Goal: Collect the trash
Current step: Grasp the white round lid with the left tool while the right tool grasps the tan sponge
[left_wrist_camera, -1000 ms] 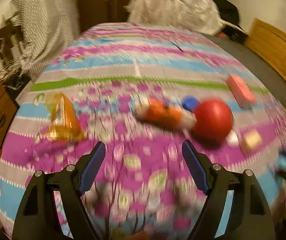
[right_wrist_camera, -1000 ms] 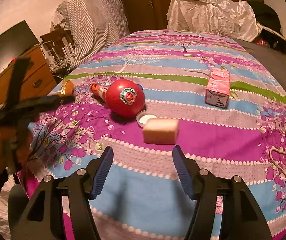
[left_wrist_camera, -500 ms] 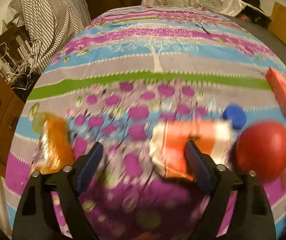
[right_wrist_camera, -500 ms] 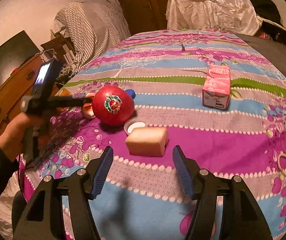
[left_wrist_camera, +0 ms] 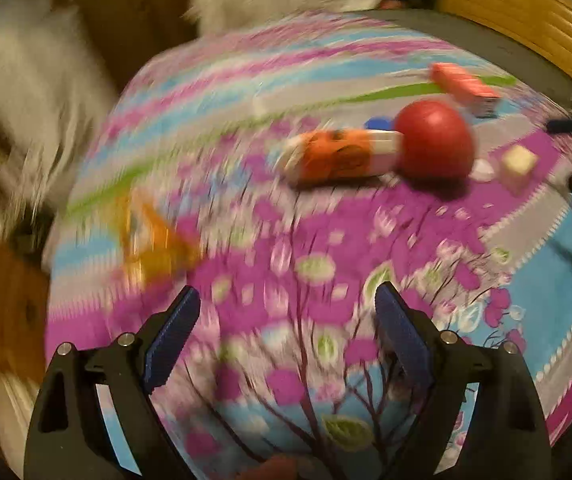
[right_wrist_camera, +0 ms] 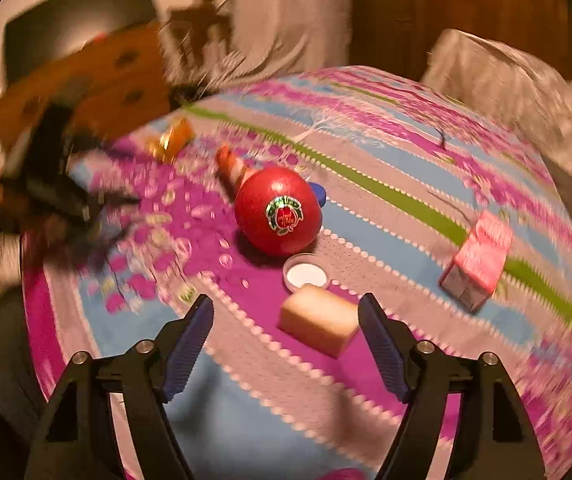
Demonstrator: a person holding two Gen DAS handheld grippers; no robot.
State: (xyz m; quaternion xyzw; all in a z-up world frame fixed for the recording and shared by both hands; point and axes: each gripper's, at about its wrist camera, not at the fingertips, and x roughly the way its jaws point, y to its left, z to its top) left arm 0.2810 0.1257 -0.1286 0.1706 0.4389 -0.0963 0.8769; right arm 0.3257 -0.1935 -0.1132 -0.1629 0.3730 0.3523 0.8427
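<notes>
Trash lies on a bed with a striped floral cover (left_wrist_camera: pixel 326 240). My left gripper (left_wrist_camera: pixel 286 308) hovers over the cover, its jaws opening with nothing between them. Ahead of it lie an orange-and-white packet (left_wrist_camera: pixel 342 156), a red ball (left_wrist_camera: pixel 434 140) and a blue cap (left_wrist_camera: pixel 378 122). An orange wrapper (left_wrist_camera: pixel 154 240) lies to the left. My right gripper (right_wrist_camera: pixel 286 312) is also opening. A beige block (right_wrist_camera: pixel 318 322) lies between its fingertips, clear of the pads. Beyond it are a white lid (right_wrist_camera: pixel 306 274), the red ball (right_wrist_camera: pixel 278 210) and a pink carton (right_wrist_camera: pixel 478 264).
The left gripper and the hand holding it (right_wrist_camera: pixel 58 184) show blurred at the bed's left edge. A wooden dresser (right_wrist_camera: pixel 86 80) and a striped cloth (right_wrist_camera: pixel 270 20) stand beyond that side. A pale bundle (right_wrist_camera: pixel 506 88) sits at the bed's far end. Both views are motion-blurred.
The left gripper has drawn back from the orange-and-white packet, which was at its fingertips half a second ago. Both views have rolled. Both pairs of jaws stand wider, and the beige block is nearer the right fingers.
</notes>
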